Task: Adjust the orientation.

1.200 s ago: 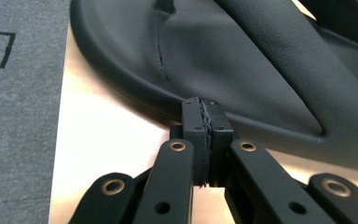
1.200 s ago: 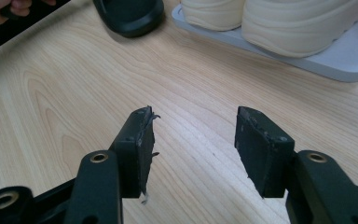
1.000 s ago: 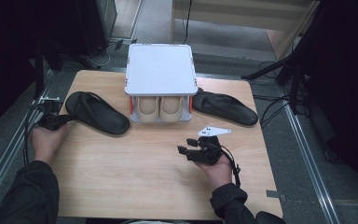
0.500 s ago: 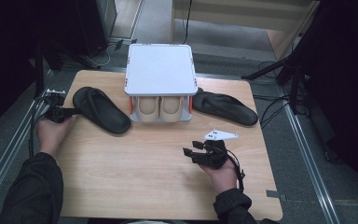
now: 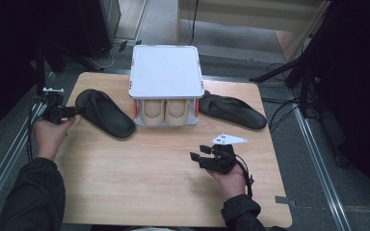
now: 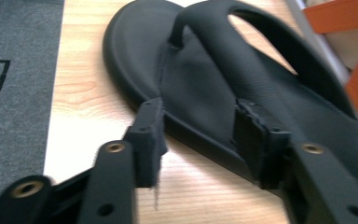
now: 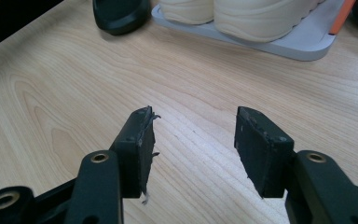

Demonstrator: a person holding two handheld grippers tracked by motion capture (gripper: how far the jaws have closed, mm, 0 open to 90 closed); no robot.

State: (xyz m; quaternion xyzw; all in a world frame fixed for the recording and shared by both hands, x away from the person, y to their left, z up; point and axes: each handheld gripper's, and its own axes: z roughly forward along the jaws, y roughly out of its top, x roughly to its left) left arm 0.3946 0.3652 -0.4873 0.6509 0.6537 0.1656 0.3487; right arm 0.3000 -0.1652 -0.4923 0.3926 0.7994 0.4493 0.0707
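A pale wooden worktop (image 5: 164, 183) is set on a dark grey floor, with black stands and cables crowded around it. At its far middle a white two-tier rack (image 5: 165, 72) is placed, and a pair of cream shoes (image 5: 166, 111) is kept on its lower shelf, toes toward the person. A black slipper (image 5: 105, 113) is laid just left of the rack, its long axis running from the far left corner down toward the rack's near foot; a second black slipper (image 5: 232, 111) is laid on the rack's right. The left tongs (image 5: 70, 111) are held at the near slipper's far-left end, and the jaws have just been opening: in the left gripper view they are seen wide apart, astride the slipper's rim (image 6: 186, 126), with no pad pressed on it (so the slipper is judged released). The right tongs (image 5: 198, 157) are held open and empty over bare wood, well apart from both slippers, so the left slipper is plainly nearer to the left hand.
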